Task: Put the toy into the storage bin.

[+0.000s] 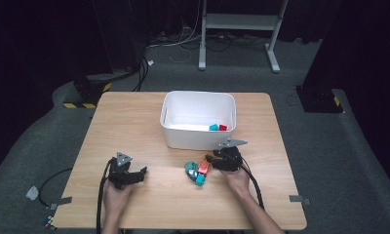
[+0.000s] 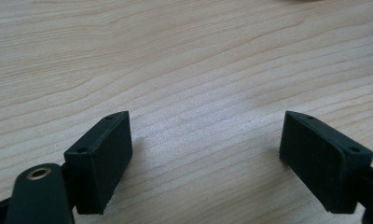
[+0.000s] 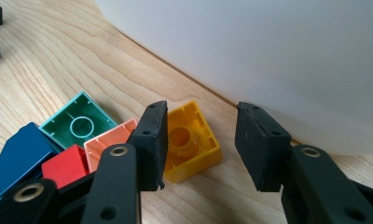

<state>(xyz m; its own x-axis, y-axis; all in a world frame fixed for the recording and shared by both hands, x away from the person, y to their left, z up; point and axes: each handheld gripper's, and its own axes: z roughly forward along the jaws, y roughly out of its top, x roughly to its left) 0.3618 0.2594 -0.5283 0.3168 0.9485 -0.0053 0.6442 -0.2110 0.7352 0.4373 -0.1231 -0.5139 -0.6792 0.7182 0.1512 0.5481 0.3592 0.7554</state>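
1. Right gripper [image 3: 201,144] has its jaws apart around a yellow brick [image 3: 191,142] lying hollow side up on the table [image 1: 134,122]; left pad touching or nearly so, right pad clear of it.
2. White bin [image 3: 268,56] stands just behind the yellow brick, crowding it.
3. Green brick [image 3: 77,125], pink brick [image 3: 107,142], red brick [image 3: 68,165] and blue brick [image 3: 17,156] are bunched just beside it.
4. Left gripper [image 2: 205,154] has jaws wide apart over bare wood, well apart from the pile.
5. Two small bricks [image 1: 218,127] lie inside the bin.

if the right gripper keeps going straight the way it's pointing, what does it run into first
Most likely the yellow block, lying hollow side up between the open jaws of the right gripper. Just behind it stands the wall of the white bin, which would stop the gripper next. How far apart they are in depth is hard to judge.
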